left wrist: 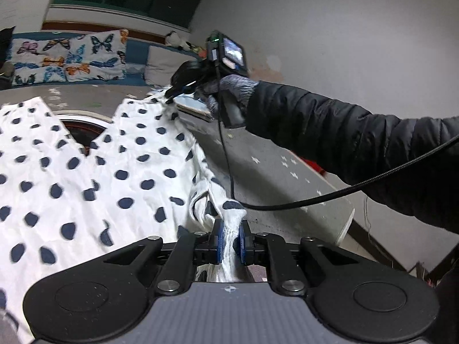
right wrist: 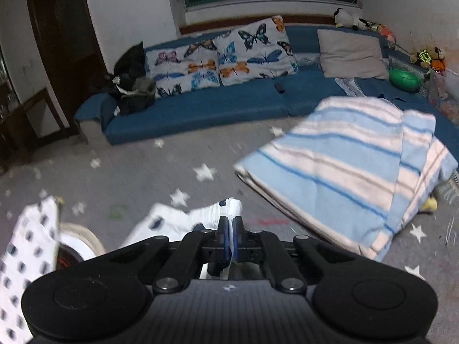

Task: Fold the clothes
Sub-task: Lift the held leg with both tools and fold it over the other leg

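Note:
A white garment with dark blue polka dots hangs spread in the air across the left wrist view. My left gripper is shut on a bunched edge of it. My right gripper shows in the left wrist view, held by a gloved hand in a black sleeve, shut on the garment's far top edge. In the right wrist view my right gripper is shut on the same polka-dot garment, which hangs down and to the left.
A folded blue and white striped blanket lies on the grey star-patterned carpet to the right. A blue sofa with butterfly pillows stands behind. A round white object lies below the garment. A black cable crosses the right side.

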The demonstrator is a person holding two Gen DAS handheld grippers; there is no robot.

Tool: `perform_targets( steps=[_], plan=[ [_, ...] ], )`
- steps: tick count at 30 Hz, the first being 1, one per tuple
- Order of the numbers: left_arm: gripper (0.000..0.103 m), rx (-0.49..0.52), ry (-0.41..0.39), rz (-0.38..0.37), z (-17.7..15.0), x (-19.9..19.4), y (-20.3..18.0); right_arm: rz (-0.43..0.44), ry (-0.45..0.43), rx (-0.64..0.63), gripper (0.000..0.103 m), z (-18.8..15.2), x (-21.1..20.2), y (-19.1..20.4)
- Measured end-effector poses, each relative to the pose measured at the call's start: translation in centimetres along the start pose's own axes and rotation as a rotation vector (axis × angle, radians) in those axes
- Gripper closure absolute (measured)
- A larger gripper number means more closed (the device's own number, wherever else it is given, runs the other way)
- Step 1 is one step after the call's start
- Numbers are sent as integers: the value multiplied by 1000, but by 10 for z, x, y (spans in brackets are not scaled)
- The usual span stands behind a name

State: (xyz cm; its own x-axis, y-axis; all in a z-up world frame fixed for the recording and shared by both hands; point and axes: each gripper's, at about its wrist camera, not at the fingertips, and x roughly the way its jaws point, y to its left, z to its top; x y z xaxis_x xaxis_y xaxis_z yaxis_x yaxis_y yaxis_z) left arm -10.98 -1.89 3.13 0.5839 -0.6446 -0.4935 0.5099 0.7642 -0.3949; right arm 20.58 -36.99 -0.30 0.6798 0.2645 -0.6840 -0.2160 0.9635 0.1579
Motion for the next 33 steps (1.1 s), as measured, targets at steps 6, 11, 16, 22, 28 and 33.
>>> perform_targets(
  steps=[6, 11, 16, 22, 28, 33],
  plan=[
    [92, -55, -65, 43, -9, -35, 10, 46, -61, -43, 101, 32, -22, 52],
    [93, -111, -134, 94, -23, -73, 20, 99, -100, -90, 102, 51, -26, 117],
    [93, -170, -154, 142, -37, -96, 34, 145, -101, -141, 103, 50, -12, 178],
    [92, -181, -154, 120, -40, -101, 41, 84, -27, -159, 99, 27, -5, 160],
    [92, -171, -134, 84, -40, -89, 40, -11, 46, -92, 93, -4, -12, 97],
    [92, -155, -123, 84, -39, -85, 36, -72, 75, 26, 82, -40, -24, 35]
  ],
)
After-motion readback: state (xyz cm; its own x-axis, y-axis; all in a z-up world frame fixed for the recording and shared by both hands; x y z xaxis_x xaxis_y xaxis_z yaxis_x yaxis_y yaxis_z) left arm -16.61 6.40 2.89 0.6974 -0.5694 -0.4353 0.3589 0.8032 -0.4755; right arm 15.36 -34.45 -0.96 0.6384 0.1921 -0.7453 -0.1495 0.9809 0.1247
